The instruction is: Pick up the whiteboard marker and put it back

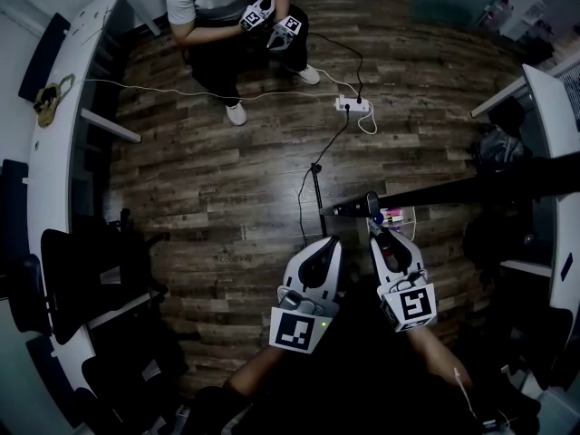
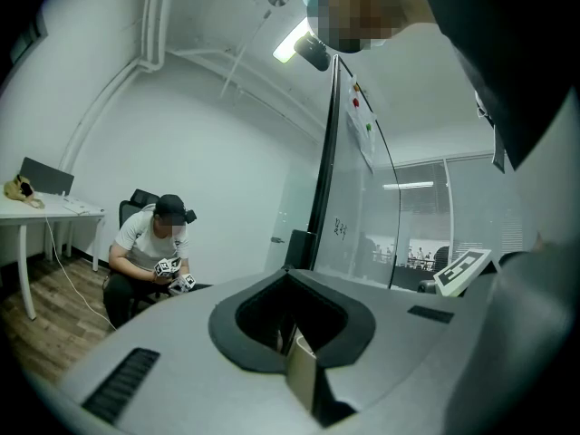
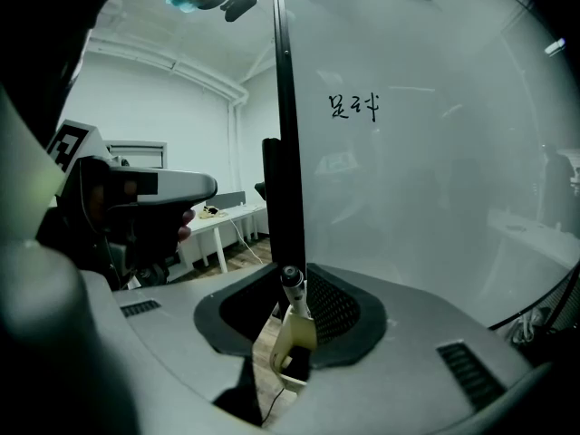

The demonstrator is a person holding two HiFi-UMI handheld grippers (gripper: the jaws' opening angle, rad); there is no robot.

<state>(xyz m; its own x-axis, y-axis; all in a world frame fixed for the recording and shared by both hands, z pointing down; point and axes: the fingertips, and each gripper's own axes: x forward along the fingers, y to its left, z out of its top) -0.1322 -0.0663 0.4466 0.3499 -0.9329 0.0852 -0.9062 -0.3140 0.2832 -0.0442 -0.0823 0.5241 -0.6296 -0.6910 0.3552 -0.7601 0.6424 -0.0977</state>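
My right gripper [image 1: 377, 231] is shut on the whiteboard marker [image 1: 372, 208], a slim dark-tipped pen that sticks out forward past the jaws. In the right gripper view the marker [image 3: 293, 290] points up beside the whiteboard's dark frame [image 3: 288, 152]. The board [image 3: 426, 179] with some handwriting fills the right of that view. From the head view the whiteboard [image 1: 453, 188] appears edge-on as a dark bar, with a small tray of markers [image 1: 396, 216] just under it. My left gripper [image 1: 326, 245] hangs beside the right one, jaws together with nothing between them [image 2: 294, 343].
A person [image 1: 227, 7] sits at the far side holding two grippers. A power strip [image 1: 353, 105] and cables lie on the wooden floor. White desks run along the left [image 1: 54, 152] and right [image 1: 555, 107]. Dark chairs [image 1: 82, 270] stand at lower left.
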